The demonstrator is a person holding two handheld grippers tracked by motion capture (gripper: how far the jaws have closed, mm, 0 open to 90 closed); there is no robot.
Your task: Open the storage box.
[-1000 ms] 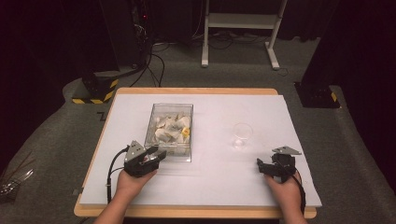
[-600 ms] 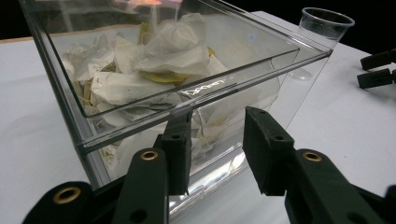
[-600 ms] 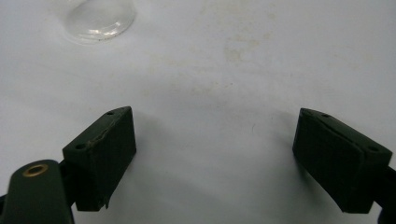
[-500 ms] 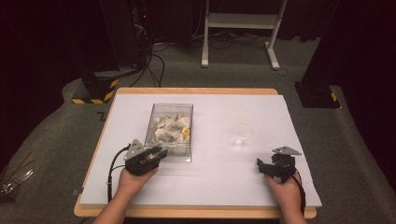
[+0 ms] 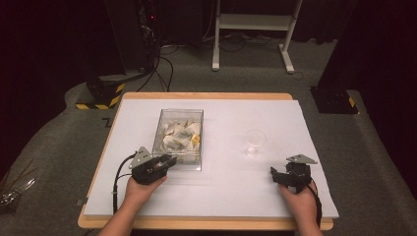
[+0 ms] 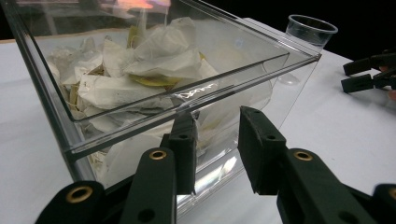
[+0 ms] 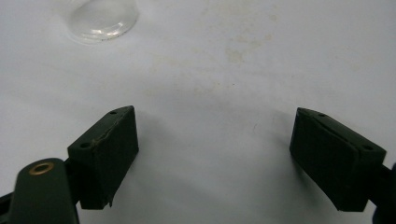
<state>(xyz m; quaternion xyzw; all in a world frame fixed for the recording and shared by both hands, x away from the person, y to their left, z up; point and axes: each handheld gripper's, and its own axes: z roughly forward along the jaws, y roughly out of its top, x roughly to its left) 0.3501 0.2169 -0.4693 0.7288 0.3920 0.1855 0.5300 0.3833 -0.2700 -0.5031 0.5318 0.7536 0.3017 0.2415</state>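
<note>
A clear plastic box (image 5: pixel 158 132) (image 6: pixel 285 88) holds several white tea bags (image 5: pixel 181 135) (image 6: pixel 159 60). My left gripper (image 5: pixel 169 161) (image 6: pixel 217 121) lies on the white table just in front of the box's near wall and points at it. Its jaws have just been closing; a narrow gap is left, with nothing between them. To the right of the box stands an empty clear plastic cup (image 5: pixel 254 140) (image 6: pixel 312 30) (image 7: pixel 102 18). My right gripper (image 5: pixel 274 173) (image 7: pixel 215 116) rests near the front right of the table, wide open over bare tabletop, short of the cup.
The white sheet (image 5: pixel 221 187) covers a wooden table. Beyond its far edge stand a white frame (image 5: pixel 251 29), cables and a yellow-and-black striped base (image 5: pixel 101 98) on the floor. In the left gripper view the right gripper's jaws (image 6: pixel 369 74) show at far right.
The left gripper's jaws have drawn closer together. Both hands, the box and the cup have stayed where they were.
</note>
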